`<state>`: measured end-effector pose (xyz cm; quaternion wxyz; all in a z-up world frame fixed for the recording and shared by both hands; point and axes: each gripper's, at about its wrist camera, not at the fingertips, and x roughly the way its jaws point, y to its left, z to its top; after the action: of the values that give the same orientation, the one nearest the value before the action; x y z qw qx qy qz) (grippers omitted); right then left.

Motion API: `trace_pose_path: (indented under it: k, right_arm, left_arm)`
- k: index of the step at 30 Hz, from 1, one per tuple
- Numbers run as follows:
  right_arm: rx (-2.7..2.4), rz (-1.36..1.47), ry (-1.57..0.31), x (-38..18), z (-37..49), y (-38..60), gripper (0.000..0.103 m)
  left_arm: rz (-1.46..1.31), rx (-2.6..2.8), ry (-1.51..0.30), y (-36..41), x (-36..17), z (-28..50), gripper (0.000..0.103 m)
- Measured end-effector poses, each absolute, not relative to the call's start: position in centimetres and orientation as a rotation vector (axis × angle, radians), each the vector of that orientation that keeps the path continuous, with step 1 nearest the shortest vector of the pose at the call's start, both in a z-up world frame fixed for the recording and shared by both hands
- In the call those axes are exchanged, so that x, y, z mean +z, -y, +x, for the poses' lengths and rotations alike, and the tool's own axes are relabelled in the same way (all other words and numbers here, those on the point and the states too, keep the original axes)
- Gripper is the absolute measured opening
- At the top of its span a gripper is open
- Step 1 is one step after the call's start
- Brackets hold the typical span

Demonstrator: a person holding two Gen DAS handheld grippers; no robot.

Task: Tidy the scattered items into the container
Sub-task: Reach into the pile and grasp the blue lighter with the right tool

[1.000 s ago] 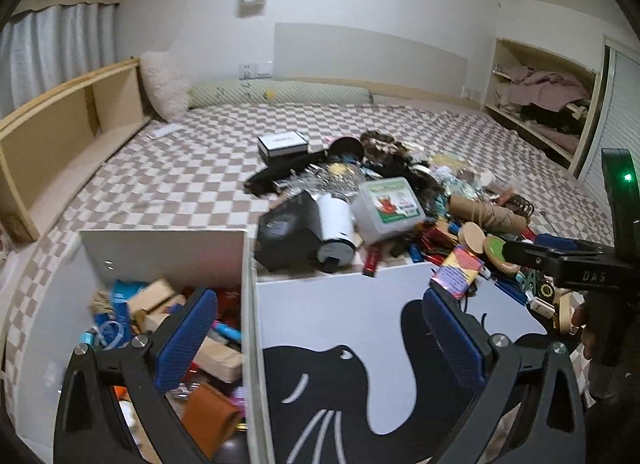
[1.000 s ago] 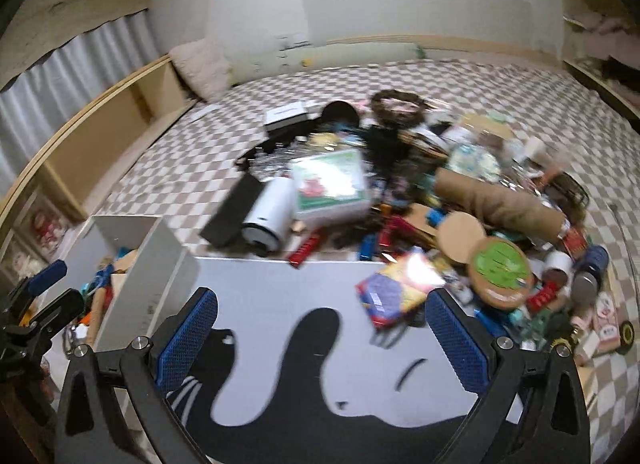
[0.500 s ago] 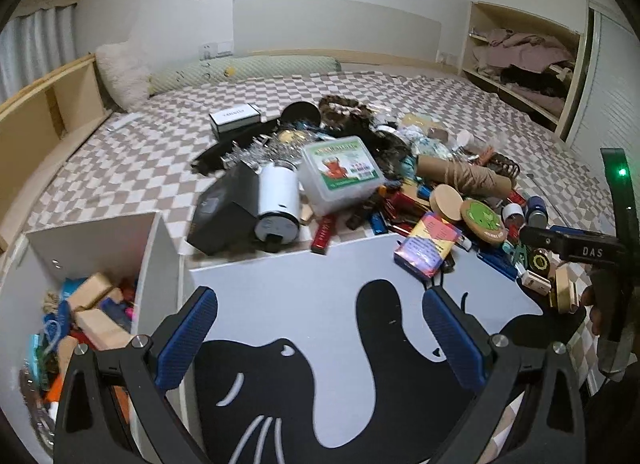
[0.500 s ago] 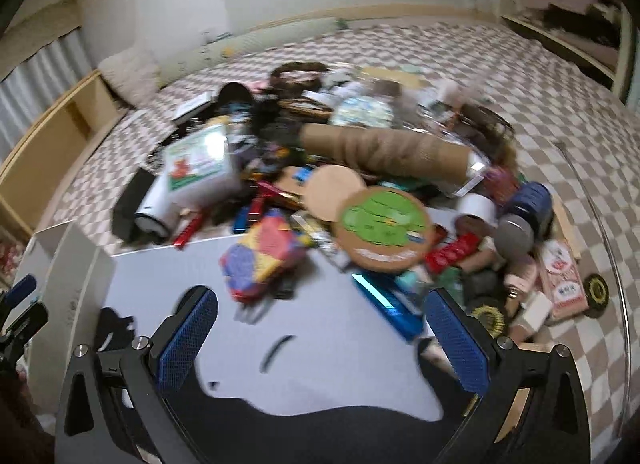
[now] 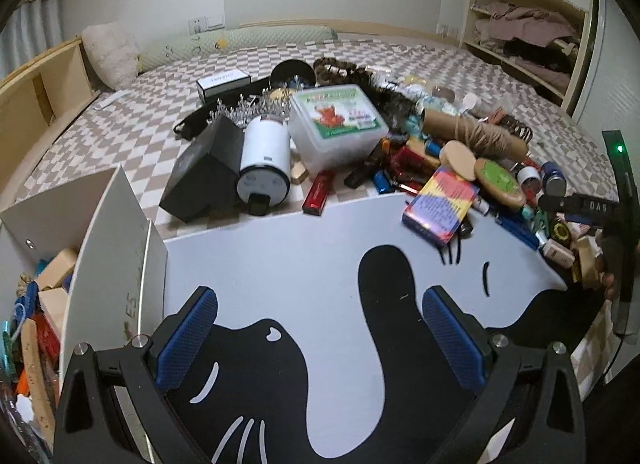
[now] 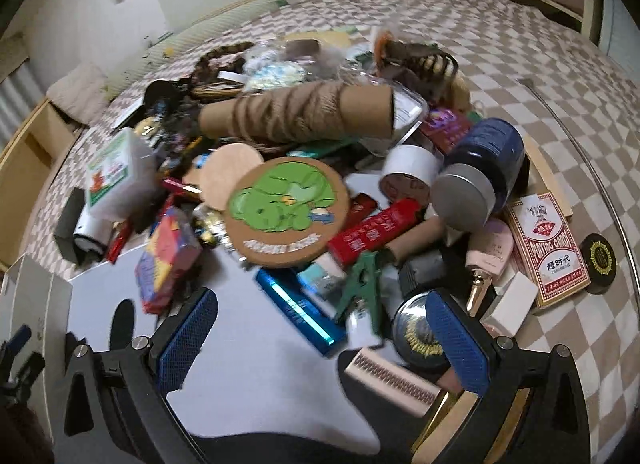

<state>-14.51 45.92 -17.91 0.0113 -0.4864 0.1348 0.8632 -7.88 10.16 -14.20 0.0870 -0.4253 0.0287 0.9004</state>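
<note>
Blue metallic bar (image 6: 299,310) lies flat, diagonal, upper-left to lower-right.

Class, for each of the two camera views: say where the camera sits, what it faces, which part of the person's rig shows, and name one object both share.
Left wrist view: sits on the left claw, open, facing the grey cat-print mat and white storage box.
Right wrist view: sits on the right claw, open, facing the clutter pile near the green plastic clip.
Shared: the round cork coaster with green print.
</note>
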Motion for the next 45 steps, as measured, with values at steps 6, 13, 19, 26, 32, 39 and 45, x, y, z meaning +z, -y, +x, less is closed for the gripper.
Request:
trace_pose_path:
  k: [6,13,19,26,32,39,45]
  right_arm:
    - [2.626,-1.519,-0.496,-19.6,-16.0,-48.0,0.103]
    - [2.704,-1.592,-0.326,-22.0,-17.1,-45.3,0.103]
    - [2.924,-1.712,-0.02,-22.5,-15.2,-36.9,0.103]
    - [3.093,-1.864,0.028,-21.9,-12.8,-31.2,0.103]
    - [3.14,-2.039,-0.066,-21.0,-12.2,-29.9,0.103]
    - [3.024,-1.91,-0.299,-19.0,-13.2,-34.0,0.103]
    - [2.853,-1.839,-0.465,-19.0,-14.4,-37.7,0.103]
  left_arm:
    - [-1.303,2.68,-0.079,-9.3,-15.7,-8.3,0.103]
    - [-1.325,2.664,-0.071,-8.8,-16.6,-8.5,0.103]
    - [-1.321,2.658,-0.077,-8.9,-16.7,-8.5,0.103]
    - [-1.305,2.66,-0.08,-8.9,-16.6,-8.3,0.103]
    - [-1.275,2.678,-0.074,-8.6,-16.5,-8.0,0.103]
    - [-1.281,2.667,-0.057,-8.3,-16.8,-8.0,0.103]
    - [-1.275,2.65,-0.061,-8.9,-17.2,-7.9,0.103]
